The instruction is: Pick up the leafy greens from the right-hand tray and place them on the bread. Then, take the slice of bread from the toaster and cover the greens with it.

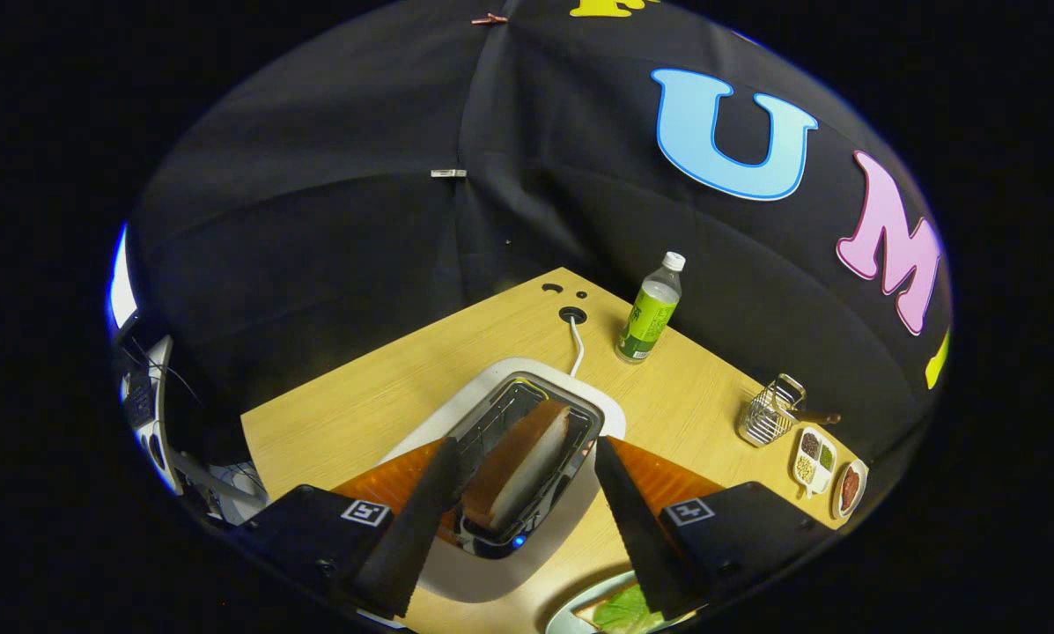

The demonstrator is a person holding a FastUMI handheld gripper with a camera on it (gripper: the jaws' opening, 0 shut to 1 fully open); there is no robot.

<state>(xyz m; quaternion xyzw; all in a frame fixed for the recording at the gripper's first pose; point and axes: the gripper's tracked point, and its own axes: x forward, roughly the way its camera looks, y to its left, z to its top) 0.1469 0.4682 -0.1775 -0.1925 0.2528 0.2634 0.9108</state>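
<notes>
A white toaster (527, 563) stands on the wooden table directly below my gripper (527, 480). A slice of bread (522, 471) with a brown crust sticks up out of its slot. My two black fingers (421, 519) hang open on either side of the slice, not touching it. Near the right finger, a plate (571, 616) holds leafy greens (623, 609) lying on another slice of bread.
A green-labelled bottle (650, 308) stands beyond the toaster, whose white cord (576, 348) runs to a hole in the table. To the right are a wire basket (769, 411), a divided spice dish (813, 460) and a small sauce dish (850, 487).
</notes>
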